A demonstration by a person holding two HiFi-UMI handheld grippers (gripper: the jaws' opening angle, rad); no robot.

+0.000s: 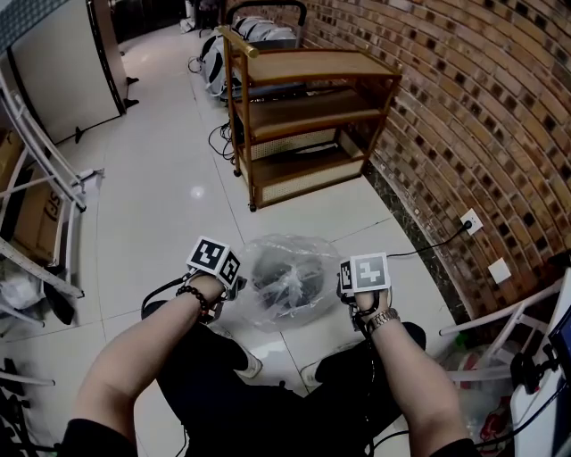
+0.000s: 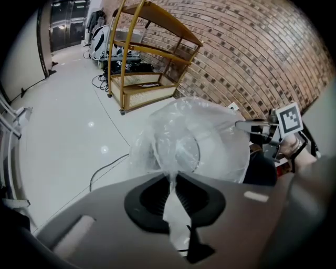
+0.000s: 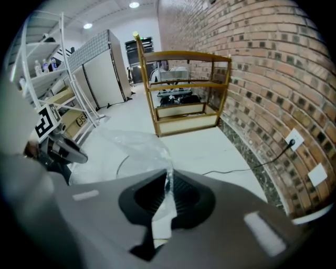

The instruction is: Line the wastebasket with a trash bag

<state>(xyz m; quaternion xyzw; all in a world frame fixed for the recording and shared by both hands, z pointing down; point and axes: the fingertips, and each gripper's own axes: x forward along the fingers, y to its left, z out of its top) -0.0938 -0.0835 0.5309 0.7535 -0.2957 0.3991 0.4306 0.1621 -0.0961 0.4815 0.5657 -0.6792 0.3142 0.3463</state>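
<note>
Head view: left gripper (image 1: 237,286) and right gripper (image 1: 343,291) each pinch an opposite edge of a clear trash bag (image 1: 308,253), jaws nearly closed on the film. The bag is draped over the wastebasket (image 1: 282,287) on the floor. Pulling down unevenly could tear the thin film or slip an edge free.

The wall of brown and dark bricks (image 1: 464,116) runs along the right side. The shiny white tile floor (image 1: 161,205) shows bright spots of light. A three-level wooden shelf on small wheels (image 1: 303,116) stands against the bricks. A black cable (image 1: 428,245) runs to a white wall socket (image 1: 471,220). A white metal rack (image 1: 36,152) stands on the left, near a tall pale cabinet (image 1: 53,71). Round ceiling lights (image 3: 134,4) shine above.
</note>
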